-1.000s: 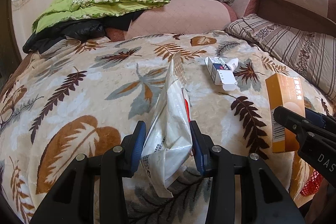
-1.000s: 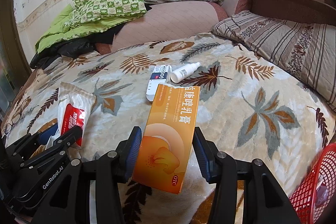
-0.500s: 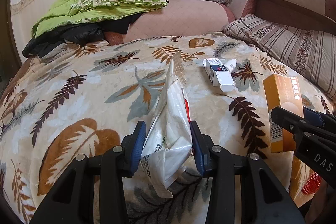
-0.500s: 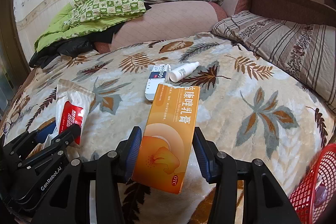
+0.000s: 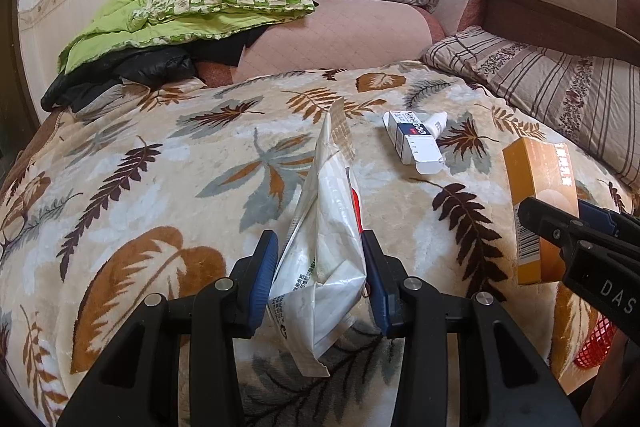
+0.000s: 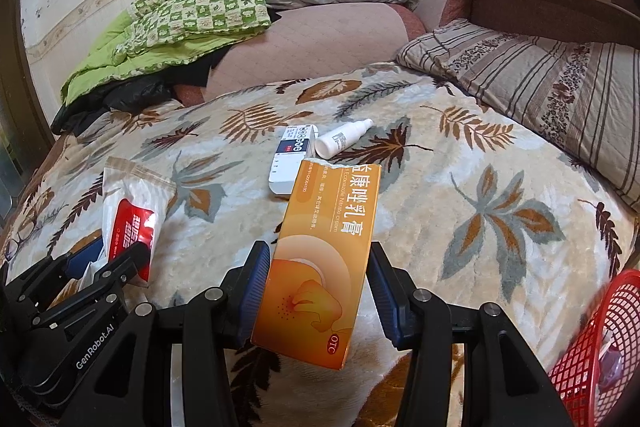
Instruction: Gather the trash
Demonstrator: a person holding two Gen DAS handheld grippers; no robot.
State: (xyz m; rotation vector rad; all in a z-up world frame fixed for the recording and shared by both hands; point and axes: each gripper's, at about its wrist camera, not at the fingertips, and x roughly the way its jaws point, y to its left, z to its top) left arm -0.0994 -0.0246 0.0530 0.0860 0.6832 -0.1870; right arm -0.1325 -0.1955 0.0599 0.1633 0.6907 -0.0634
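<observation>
Your left gripper (image 5: 318,279) is clamped on a wrapper (image 5: 324,247), your right gripper (image 6: 316,291) on an orange box (image 6: 320,259), above the bed (image 6: 500,163); next, carry both to the red basket (image 6: 592,359) at its near right corner.

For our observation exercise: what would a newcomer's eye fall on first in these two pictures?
The orange carton clamped in the right gripper fills the near foreground. The left gripper pinches a white plastic bag over the leaf-patterned blanket, and a red basket sits at the bed's right edge.
</observation>
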